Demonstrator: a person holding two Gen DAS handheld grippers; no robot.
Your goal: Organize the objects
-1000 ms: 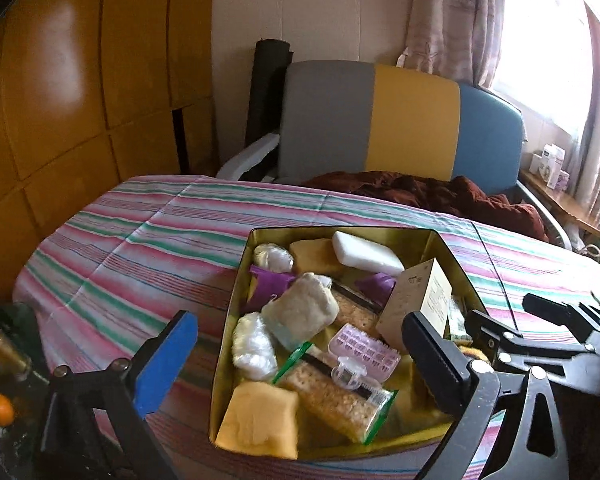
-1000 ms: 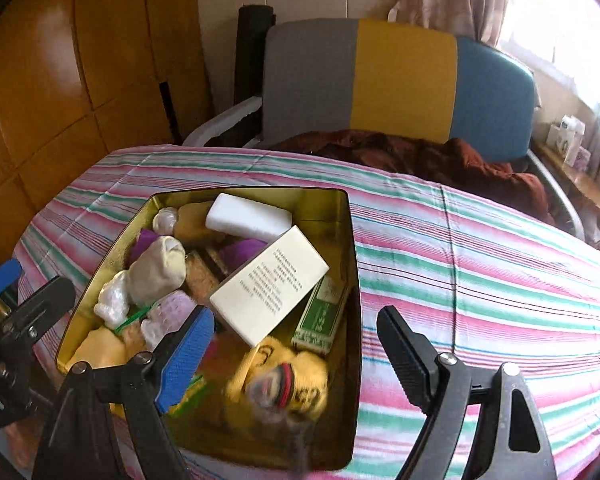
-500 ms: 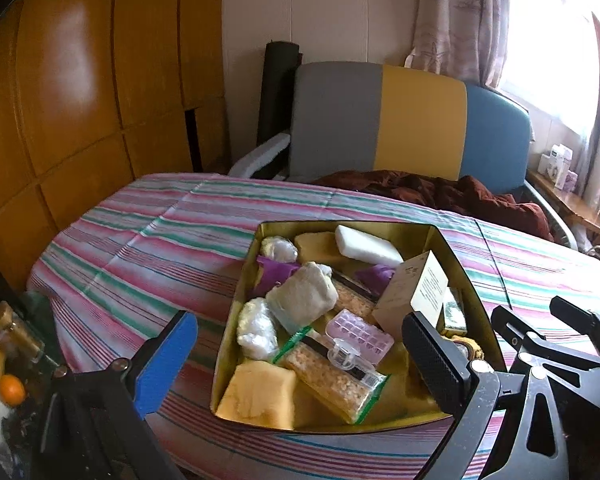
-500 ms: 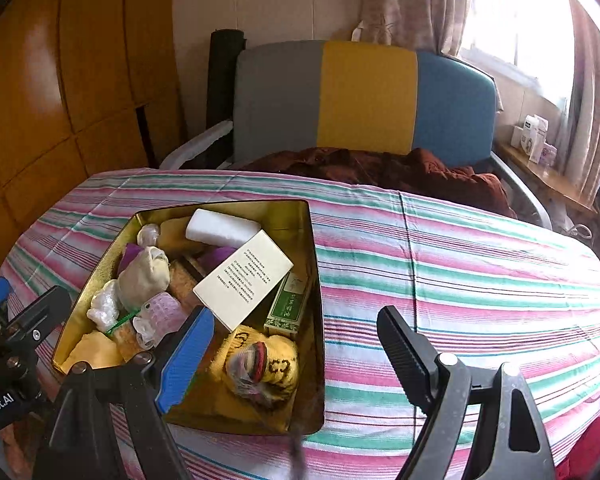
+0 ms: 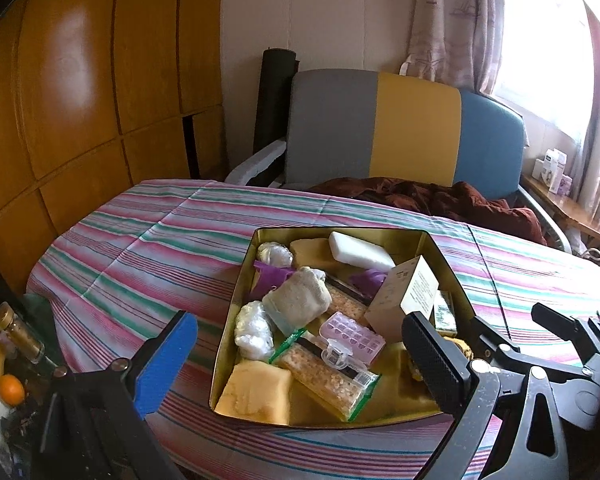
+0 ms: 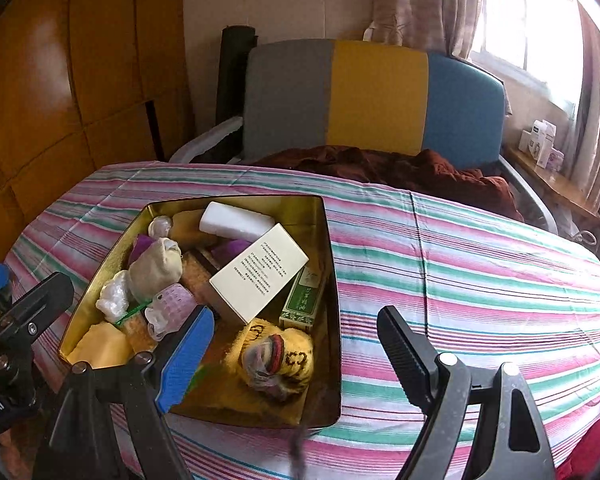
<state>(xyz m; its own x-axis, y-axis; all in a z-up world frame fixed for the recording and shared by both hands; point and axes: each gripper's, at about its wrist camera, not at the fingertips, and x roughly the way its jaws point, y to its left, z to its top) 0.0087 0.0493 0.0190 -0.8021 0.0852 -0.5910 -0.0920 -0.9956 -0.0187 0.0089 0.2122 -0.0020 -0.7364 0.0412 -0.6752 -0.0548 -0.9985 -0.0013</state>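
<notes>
left gripper (image 5: 296, 356) spread, empty, above tin's near edge | right gripper (image 6: 296, 354) spread, empty, over tin's near-right corner (both seem poised to pick) | tin (image 5: 236, 300) near table's (image 6: 460, 264) near edge, crammed: box (image 6: 260, 272) leans on the heap, yellow pouch (image 6: 276, 356) at near-right corner | right half of table bare, likely for sorting

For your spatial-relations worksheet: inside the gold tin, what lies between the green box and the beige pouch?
In the right wrist view, the cream printed box lies tilted between the green box and beige pouch in the gold tin.
</notes>
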